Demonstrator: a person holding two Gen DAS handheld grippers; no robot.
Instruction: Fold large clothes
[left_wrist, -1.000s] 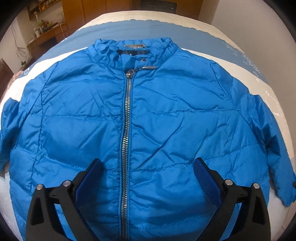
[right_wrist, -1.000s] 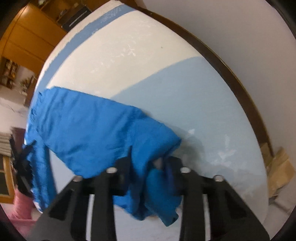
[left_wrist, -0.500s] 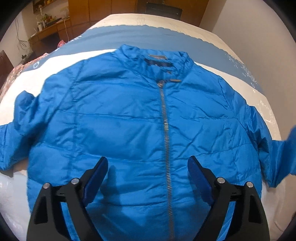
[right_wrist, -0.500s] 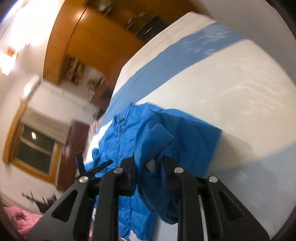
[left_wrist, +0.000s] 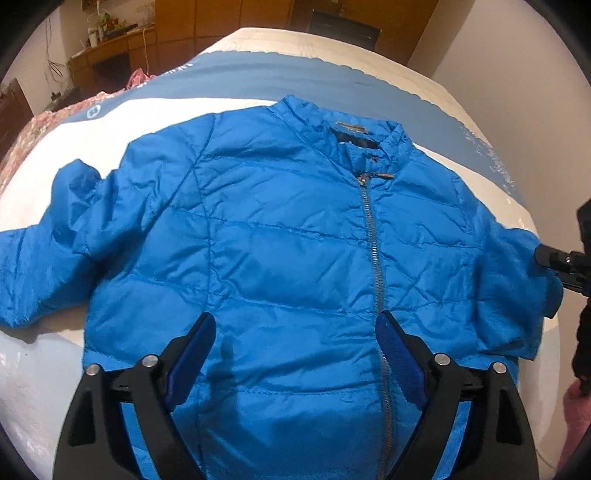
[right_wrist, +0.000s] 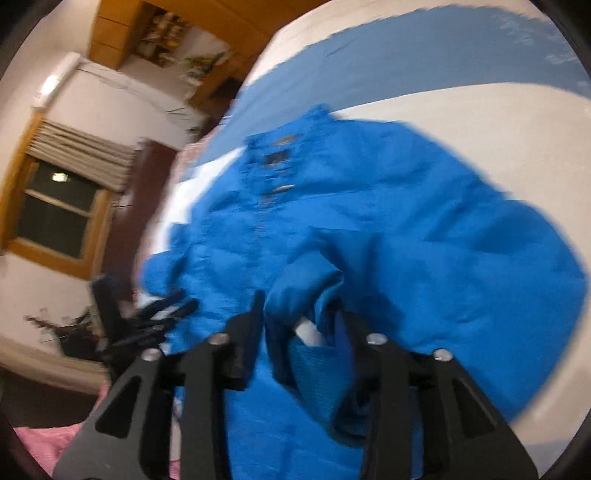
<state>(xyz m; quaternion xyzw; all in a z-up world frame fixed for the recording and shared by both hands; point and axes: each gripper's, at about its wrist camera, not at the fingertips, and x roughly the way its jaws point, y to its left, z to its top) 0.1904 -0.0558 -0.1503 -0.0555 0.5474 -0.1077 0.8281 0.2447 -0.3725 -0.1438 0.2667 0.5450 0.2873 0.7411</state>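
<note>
A bright blue puffer jacket lies front up and zipped on the bed, collar at the far end; it also shows blurred in the right wrist view. My left gripper is open and empty, hovering over the jacket's lower front, left of the zipper. My right gripper is shut on the cuff of the jacket's right sleeve and holds it lifted over the jacket body. The right gripper shows at the right edge of the left wrist view, at the sleeve end.
The bed has a white and blue cover. The jacket's left sleeve lies spread to the left. A wooden desk and cabinets stand beyond the bed. Pink fabric lies at the right. A window is on the far wall.
My right gripper has lifted the sleeve cuff off the bed and swung it in over the jacket body. My left gripper has shifted left across the jacket's lower front, staying open.
</note>
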